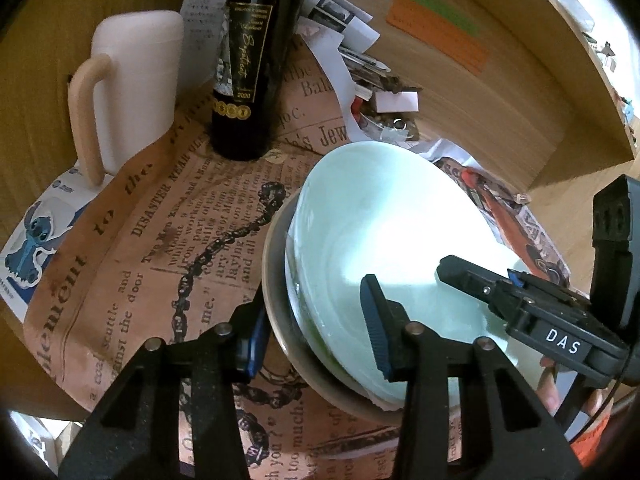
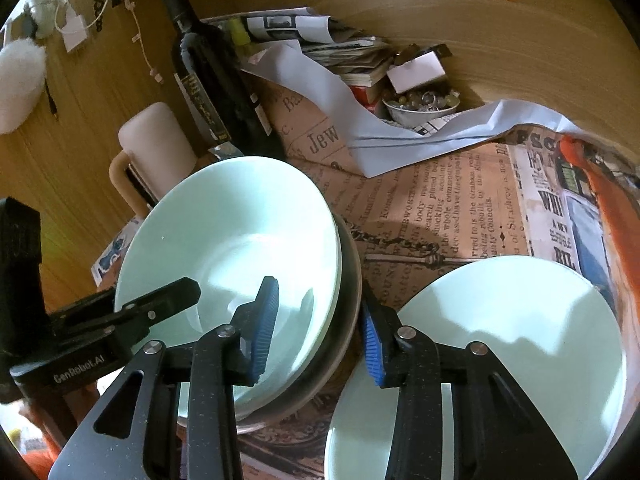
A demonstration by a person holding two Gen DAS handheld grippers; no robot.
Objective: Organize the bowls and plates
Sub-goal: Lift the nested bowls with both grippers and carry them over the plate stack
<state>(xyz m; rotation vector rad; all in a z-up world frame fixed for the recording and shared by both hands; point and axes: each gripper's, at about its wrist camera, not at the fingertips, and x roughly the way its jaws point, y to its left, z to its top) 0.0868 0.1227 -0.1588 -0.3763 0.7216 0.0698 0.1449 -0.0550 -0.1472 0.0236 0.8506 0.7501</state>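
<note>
Old-style newsprint (image 1: 168, 216) covers the wooden shelf, with a dark bottle (image 1: 256, 60) and a pale jug (image 1: 136, 92) at the back. Mint bowls (image 2: 236, 248) sit stacked in a grey dish (image 1: 280, 320). Both grippers straddle the stack's rim, jaws part open: left gripper (image 1: 316, 332) on one side, right gripper (image 2: 320, 332) opposite. A mint plate (image 2: 520, 332) lies just beside.
</note>
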